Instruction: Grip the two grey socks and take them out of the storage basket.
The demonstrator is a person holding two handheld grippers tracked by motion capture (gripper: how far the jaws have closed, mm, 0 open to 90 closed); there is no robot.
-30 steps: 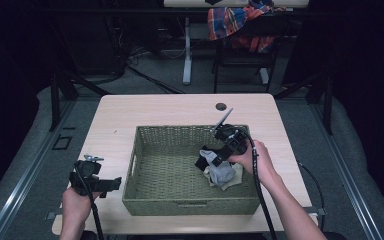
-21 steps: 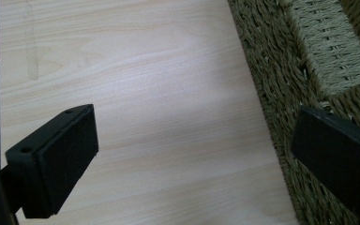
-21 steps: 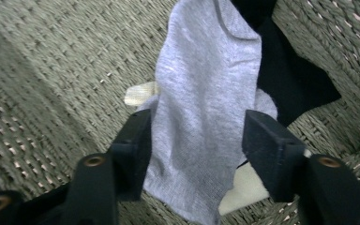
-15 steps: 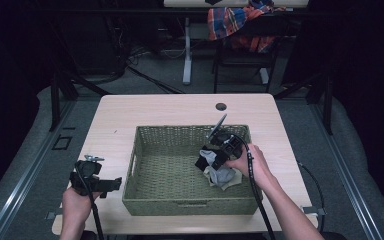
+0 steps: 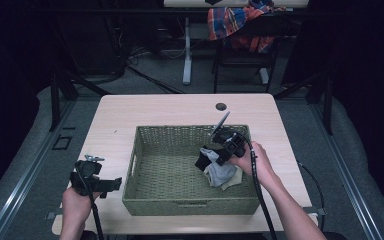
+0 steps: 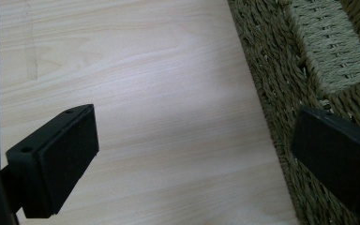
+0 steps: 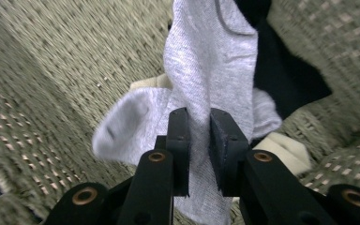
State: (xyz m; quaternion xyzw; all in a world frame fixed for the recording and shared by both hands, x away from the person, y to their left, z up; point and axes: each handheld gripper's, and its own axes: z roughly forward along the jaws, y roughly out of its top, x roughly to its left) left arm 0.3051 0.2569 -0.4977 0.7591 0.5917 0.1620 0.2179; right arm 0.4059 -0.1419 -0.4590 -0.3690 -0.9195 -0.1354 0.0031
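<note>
Closing jaws of the right gripper (image 7: 199, 140) now pinch the soft, light grey sock (image 7: 206, 70) mid-fold, while the left gripper (image 6: 192, 154) gapes empty.

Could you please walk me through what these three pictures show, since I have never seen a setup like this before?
There is no robot here: a person sits at a wooden table and holds a hand tool with two black jaws in each hand. The high view looks down from above the person. The other two pictures come from small cameras that ride on the tools and look along their jaws.

On the table stands a green woven basket with a small heap of socks inside.

The right gripper is down in the basket. Its jaws have just been closing and now pinch a light grey sock, which lies over a black sock and a cream one.

The left gripper waits at the basket's left side, jaws wide open with bare tabletop between them, holding nothing.
</note>
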